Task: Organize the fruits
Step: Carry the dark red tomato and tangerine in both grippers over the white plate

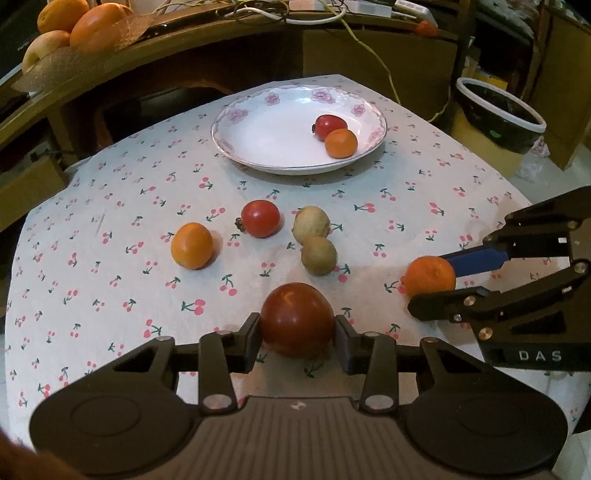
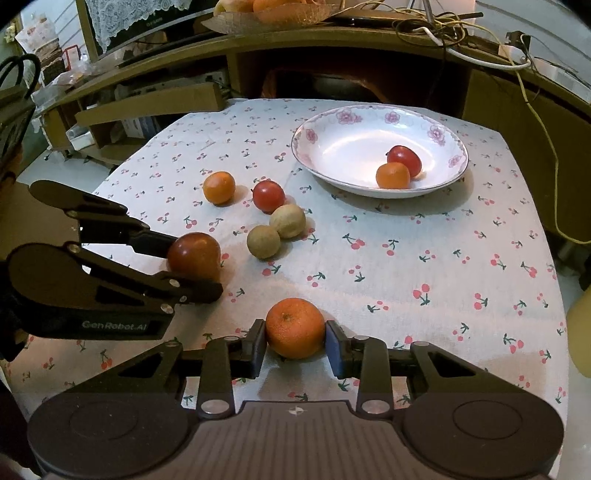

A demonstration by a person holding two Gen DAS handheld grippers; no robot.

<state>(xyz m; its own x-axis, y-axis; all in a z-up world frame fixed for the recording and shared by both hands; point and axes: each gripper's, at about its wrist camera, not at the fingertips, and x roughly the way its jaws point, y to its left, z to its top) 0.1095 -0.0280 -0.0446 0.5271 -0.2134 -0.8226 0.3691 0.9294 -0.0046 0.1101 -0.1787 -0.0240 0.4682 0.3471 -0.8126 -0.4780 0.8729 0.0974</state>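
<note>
My left gripper (image 1: pixel 297 334) is shut on a large dark red tomato (image 1: pixel 297 318), low over the cherry-print cloth; both also show in the right wrist view, the gripper (image 2: pixel 192 264) around the tomato (image 2: pixel 194 255). My right gripper (image 2: pixel 295 341) is shut on an orange tangerine (image 2: pixel 295 328), also seen in the left wrist view (image 1: pixel 430 275). The white floral plate (image 1: pixel 258 144) holds a small red tomato (image 1: pixel 330 125) and a small orange (image 1: pixel 341 143). Loose on the cloth lie an orange (image 1: pixel 191 245), a red tomato (image 1: pixel 260 218) and two tan round fruits (image 1: pixel 311 223) (image 1: pixel 318 255).
A wooden desk (image 1: pixel 221 55) with cables stands behind the table. A basket of large oranges (image 1: pixel 74 26) sits on it at the left. A dark bin with a white rim (image 1: pixel 498 114) stands at the right. The table's edges (image 2: pixel 561 295) are close on both sides.
</note>
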